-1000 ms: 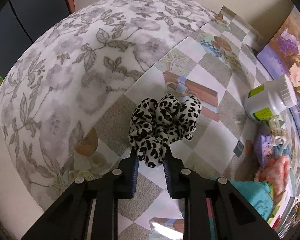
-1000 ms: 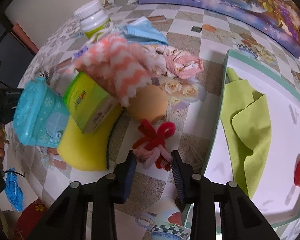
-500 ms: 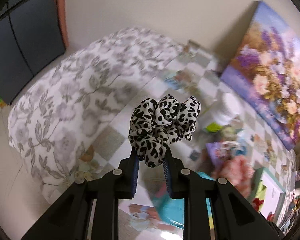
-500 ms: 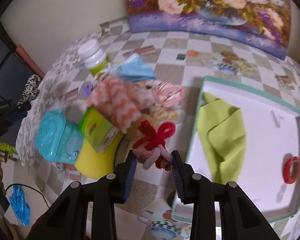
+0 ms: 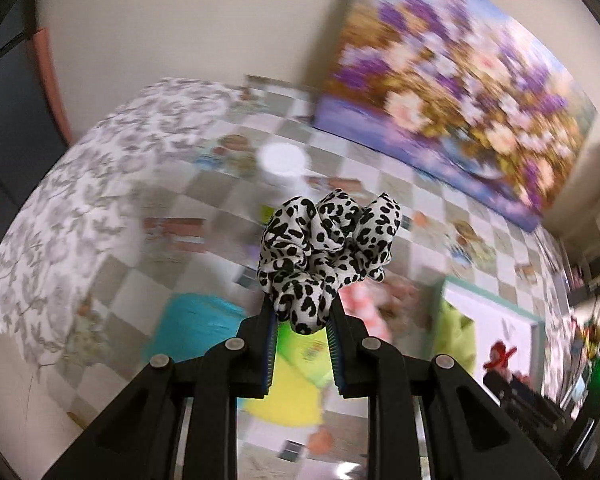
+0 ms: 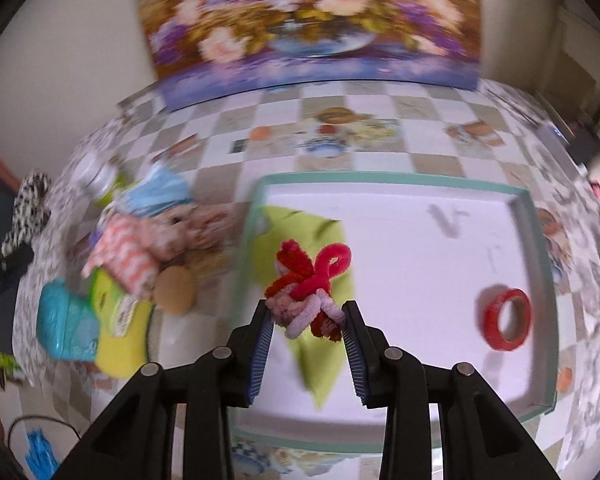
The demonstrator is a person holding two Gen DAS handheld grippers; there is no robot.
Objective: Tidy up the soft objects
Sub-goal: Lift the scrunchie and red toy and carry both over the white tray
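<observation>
My left gripper is shut on a black-and-white leopard scrunchie and holds it high above the table. My right gripper is shut on a red and pink fuzzy pipe-cleaner bundle above the left part of a white tray with a teal rim. A green cloth and a red tape roll lie in the tray. The scrunchie also shows at the far left of the right wrist view.
Left of the tray lies a pile: a pink chevron cloth, a blue cloth, a tan round sponge, a yellow-green pack, a turquoise container and a white bottle. A flower painting leans on the wall.
Both grippers rose and swung right with their loads. The right one moved from beside the pile to over the tray; the left one lifted the scrunchie off the table.
</observation>
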